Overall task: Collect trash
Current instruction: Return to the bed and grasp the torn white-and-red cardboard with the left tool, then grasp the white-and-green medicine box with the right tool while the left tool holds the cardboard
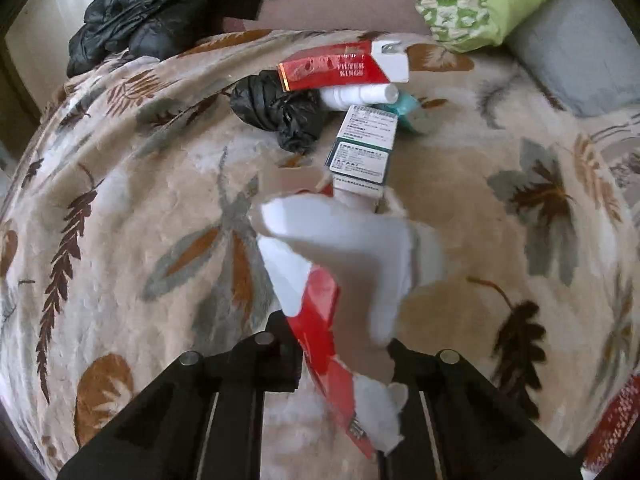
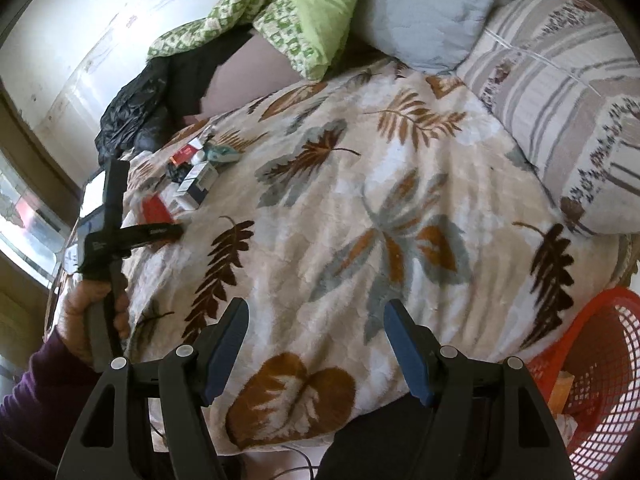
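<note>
My left gripper is shut on a torn red and white cigarette pack, held above the leaf-patterned blanket. Beyond it lies a pile of trash: a red cigarette pack, a white bottle, a green and white medicine box, a crumpled black bag and a teal scrap. The same pile shows far left in the right wrist view, with the left gripper beside it. My right gripper is open and empty over the blanket's near edge.
An orange mesh basket stands at the lower right of the bed. Green, grey and striped pillows lie at the head. A black jacket lies at the bed's far edge by the wall.
</note>
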The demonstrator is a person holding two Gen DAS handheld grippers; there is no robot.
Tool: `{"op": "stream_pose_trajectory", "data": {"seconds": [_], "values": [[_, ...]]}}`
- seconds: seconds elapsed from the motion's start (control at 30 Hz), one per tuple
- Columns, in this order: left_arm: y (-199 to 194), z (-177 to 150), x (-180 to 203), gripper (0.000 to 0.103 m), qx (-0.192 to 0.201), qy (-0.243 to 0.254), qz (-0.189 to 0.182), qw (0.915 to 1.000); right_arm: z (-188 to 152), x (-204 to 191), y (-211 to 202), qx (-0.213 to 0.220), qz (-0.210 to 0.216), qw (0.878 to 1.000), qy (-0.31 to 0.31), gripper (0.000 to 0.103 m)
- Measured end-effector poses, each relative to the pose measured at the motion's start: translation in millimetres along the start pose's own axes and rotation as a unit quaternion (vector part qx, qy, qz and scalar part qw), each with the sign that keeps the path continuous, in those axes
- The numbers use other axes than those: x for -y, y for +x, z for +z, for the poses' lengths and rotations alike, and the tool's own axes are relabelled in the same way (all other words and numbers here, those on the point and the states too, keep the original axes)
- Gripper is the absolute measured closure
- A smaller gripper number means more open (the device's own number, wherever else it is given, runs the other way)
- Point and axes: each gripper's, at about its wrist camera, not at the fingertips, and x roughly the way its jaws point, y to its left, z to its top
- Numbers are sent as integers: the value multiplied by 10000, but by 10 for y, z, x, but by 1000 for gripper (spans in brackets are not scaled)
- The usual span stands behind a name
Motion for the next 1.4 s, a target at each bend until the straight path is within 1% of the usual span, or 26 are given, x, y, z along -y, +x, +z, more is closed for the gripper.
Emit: {"op": "stream_pose_trajectory", "data": {"seconds": [0.07,0.13,0.33,0.43,0.53,0.6,0.67,0.77,0.8,0.93,0.97,1.0,1.03,1.07,1.23,1.4], "values": [[-73,-27,-79,91,27,-1,18,10000,32,-64,42,-19,54,9999,-90,30],[-168,-116,-227,91,42,-127,-45,9999,76,-152,104,-56,146,9997,-185,29],[-440,-290,-642,91,190,-512,-152,9984,328,-581,421,-234,670,9962,-504,29],[-529,-344,-769,91,273,-627,-151,9975,570,-884,756,-355,979,9927,-612,29],[-590,-383,-847,91,368,-619,-6,9974,820,-1175,1153,-463,1064,9909,-677,29],[-626,-400,-900,91,437,-558,97,9974,1023,-1360,1473,-624,1112,9900,-606,29],[-633,-404,-924,91,466,-514,172,9974,1187,-1518,1744,-721,1048,9904,-534,29],[-613,-418,-948,91,488,-439,330,9973,1375,-1727,2102,-799,813,9923,-479,28],[-598,-423,-957,91,479,-414,414,9971,1412,-1799,2222,-837,697,9927,-517,28],[-585,-451,-985,91,448,-417,486,9969,1446,-1951,2582,-1066,329,9920,-599,28],[-590,-455,-987,91,457,-401,514,9968,1441,-1955,2617,-1076,220,9920,-630,38],[-599,-459,-983,91,475,-380,539,9967,1436,-1954,2614,-1034,141,9922,-680,55],[-611,-462,-979,91,497,-357,563,9965,1436,-1956,2600,-1011,122,9921,-732,58],[-621,-462,-972,91,513,-338,580,9964,1421,-1937,2555,-1003,237,9919,-746,67],[-711,-460,-906,91,588,-339,531,9963,1316,-1816,2270,-933,383,9908,-906,67],[-895,-490,-755,91,761,-252,578,9951,1072,-1644,1877,-933,740,9888,-902,67]]}}
